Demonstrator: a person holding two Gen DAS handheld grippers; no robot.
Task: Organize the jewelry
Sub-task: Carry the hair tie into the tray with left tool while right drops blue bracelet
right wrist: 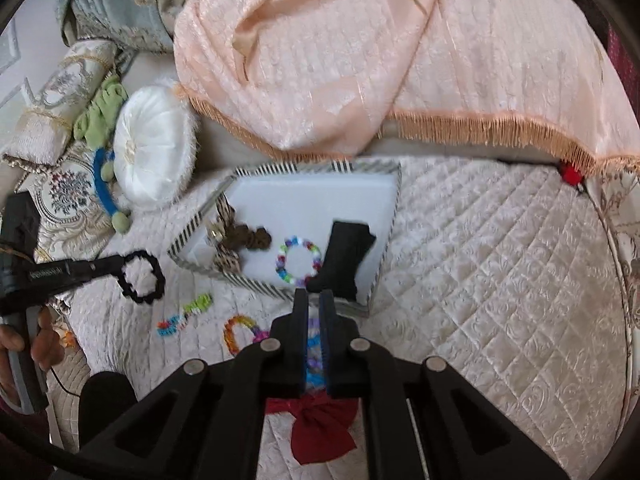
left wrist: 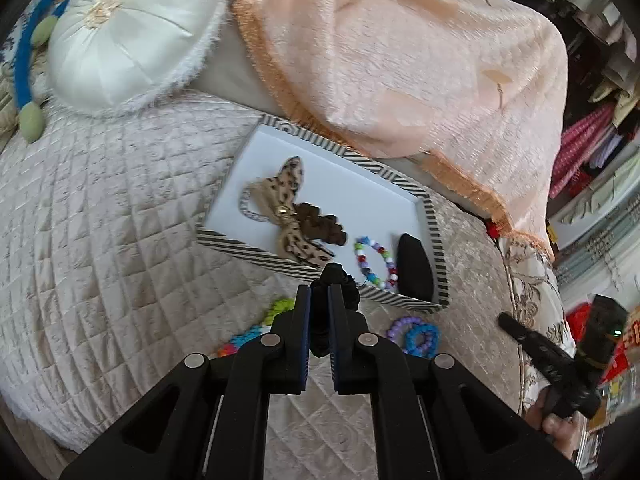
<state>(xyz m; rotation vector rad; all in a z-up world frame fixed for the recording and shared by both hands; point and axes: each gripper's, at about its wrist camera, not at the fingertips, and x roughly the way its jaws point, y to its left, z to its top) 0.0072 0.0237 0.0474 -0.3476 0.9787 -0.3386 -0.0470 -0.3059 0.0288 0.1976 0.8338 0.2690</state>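
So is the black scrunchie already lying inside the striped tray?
No. The black scrunchie hangs pinched in the left gripper above the quilt, outside the striped tray.

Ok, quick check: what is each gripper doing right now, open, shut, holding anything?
Left gripper: shut on the black scrunchie.
Right gripper: shut on a purple and blue bead bracelet.

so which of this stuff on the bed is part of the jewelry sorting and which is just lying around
Part of the job:
- striped tray
- black scrunchie in the left gripper
- purple-and-blue bead bracelet in the right gripper
- multicolour bead bracelet in the tray
- green bead piece on the quilt

Just lying about:
- round white cushion
- peach fringed throw
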